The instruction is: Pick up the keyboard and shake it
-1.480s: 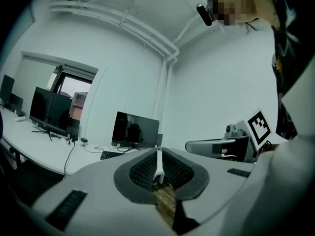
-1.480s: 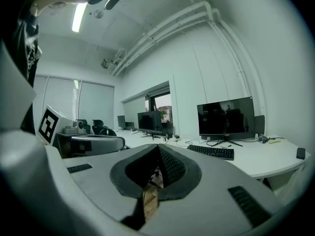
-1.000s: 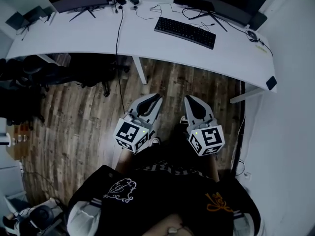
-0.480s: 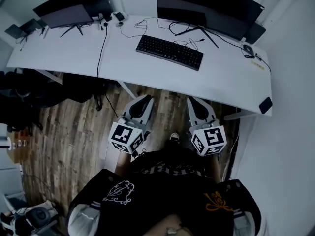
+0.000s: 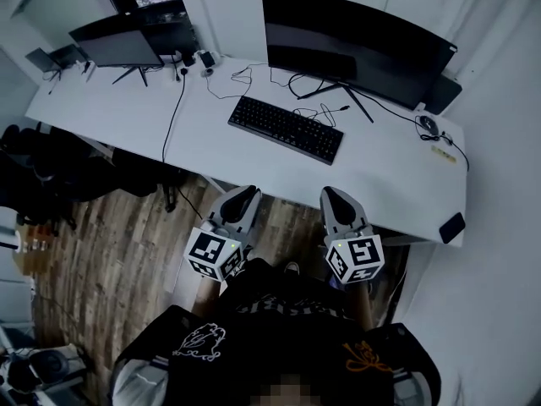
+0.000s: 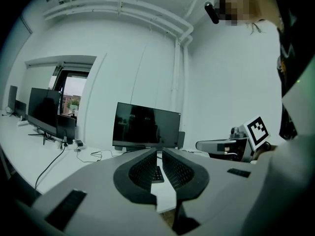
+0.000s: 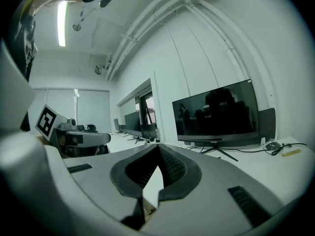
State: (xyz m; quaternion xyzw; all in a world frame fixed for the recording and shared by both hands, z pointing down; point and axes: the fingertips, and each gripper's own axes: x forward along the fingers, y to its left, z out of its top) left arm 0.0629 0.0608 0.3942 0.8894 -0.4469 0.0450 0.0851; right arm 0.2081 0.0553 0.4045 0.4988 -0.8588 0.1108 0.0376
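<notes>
Hovering at the desk's near edge, both grippers closed and empty, keyboard untouched.
The left gripper (image 5: 243, 194) has its jaws pressed together on nothing. The keyboard (image 5: 286, 129) lies flat and slanted on the white desk (image 5: 118, 117) at its one o'clock, well apart, in front of the big monitor (image 5: 355, 45). The right gripper (image 5: 331, 194), jaws likewise together and bare, has the keyboard at its eleven o'clock. Likely risks: closed jaws would only shove the keyboard; the loose cables (image 5: 319, 111) at its one o'clock could snag or drag during a shake; a one-sided grip may let it tip and slip.
</notes>
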